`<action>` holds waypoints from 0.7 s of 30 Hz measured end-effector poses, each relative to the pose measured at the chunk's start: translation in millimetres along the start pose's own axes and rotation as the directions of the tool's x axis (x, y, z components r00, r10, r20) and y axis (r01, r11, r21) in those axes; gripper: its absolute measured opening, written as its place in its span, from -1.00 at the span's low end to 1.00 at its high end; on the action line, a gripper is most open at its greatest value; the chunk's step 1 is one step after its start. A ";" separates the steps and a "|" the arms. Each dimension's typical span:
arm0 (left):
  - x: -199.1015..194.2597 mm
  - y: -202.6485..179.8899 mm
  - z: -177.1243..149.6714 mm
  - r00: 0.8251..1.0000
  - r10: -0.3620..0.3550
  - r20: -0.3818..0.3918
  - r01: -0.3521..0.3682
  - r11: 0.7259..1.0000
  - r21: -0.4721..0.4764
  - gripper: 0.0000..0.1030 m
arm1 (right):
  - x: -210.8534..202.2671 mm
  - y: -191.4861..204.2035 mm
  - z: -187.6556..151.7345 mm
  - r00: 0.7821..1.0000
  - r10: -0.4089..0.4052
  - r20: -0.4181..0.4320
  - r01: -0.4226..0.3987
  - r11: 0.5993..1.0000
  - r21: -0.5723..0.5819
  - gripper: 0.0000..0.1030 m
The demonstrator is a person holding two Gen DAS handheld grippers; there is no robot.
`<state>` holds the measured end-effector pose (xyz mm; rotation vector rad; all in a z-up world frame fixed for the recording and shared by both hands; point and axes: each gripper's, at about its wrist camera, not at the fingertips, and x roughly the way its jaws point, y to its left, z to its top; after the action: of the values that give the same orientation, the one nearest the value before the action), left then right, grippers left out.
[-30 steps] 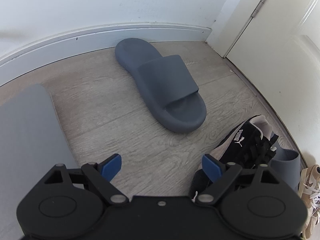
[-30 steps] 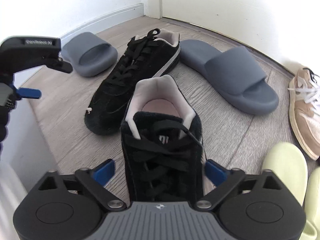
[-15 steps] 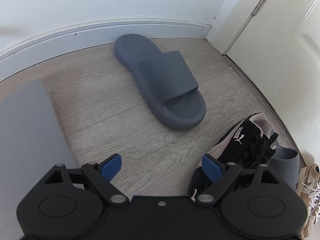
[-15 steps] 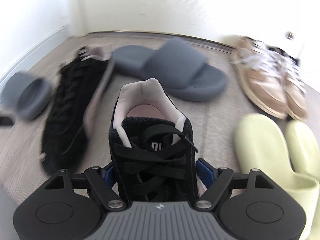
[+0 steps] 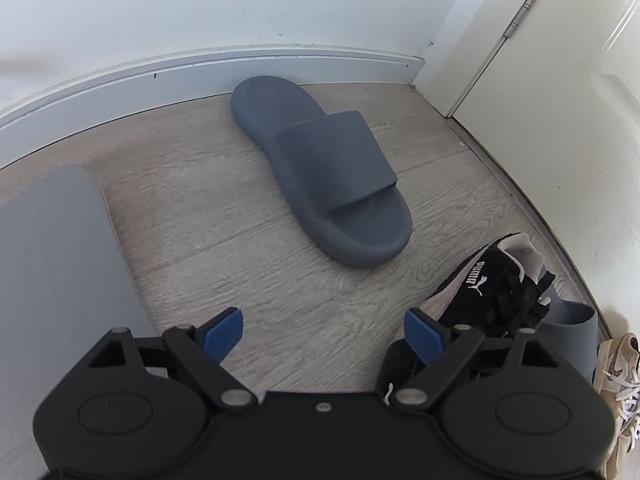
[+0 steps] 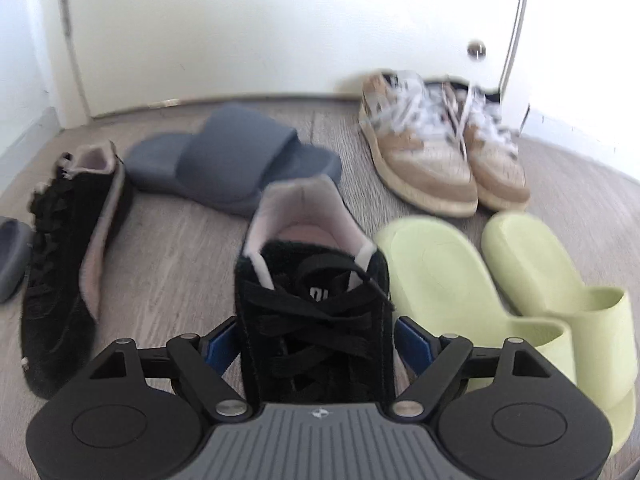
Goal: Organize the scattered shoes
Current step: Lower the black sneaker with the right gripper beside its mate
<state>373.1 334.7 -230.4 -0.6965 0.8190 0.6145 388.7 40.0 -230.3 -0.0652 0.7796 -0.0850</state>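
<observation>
1. My right gripper has the black sneaker between its fingers, gripped across the laced midfoot with the heel pointing away from me. The fingers are easing apart at this moment, though the pads look pressed to the suede. If they open further while the shoe is off the floor, it drops.

2. The hold sits toward the toe end, so the heel may sag and twist the shoe between the pads. Suede gives little bite.

3. A loose lace could catch on a finger as I let go and drag the shoe askew.

4. Just right lie the green slides; swinging wide would knock that pair apart. The tan sneakers by the door look paired too.

5. The matching black sneaker lies to the left, touching a grey slide. Setting mine down carelessly could shove either.

6. My left gripper hangs with fingers apart and empty above the floor. The other grey slide by the baseboard sits well apart from its mate, and may be forgotten.
</observation>
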 end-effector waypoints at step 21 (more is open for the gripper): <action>6.4 37.6 11.2 0.999 -0.004 -0.037 -0.004 0.977 -0.215 0.71 | 47.8 172.7 4.7 0.930 0.356 -0.096 -0.368 0.881 -0.296 0.88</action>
<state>354.4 367.9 -241.8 -0.9079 0.7938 0.6984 434.8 207.0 -275.9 -0.2152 0.8276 0.3968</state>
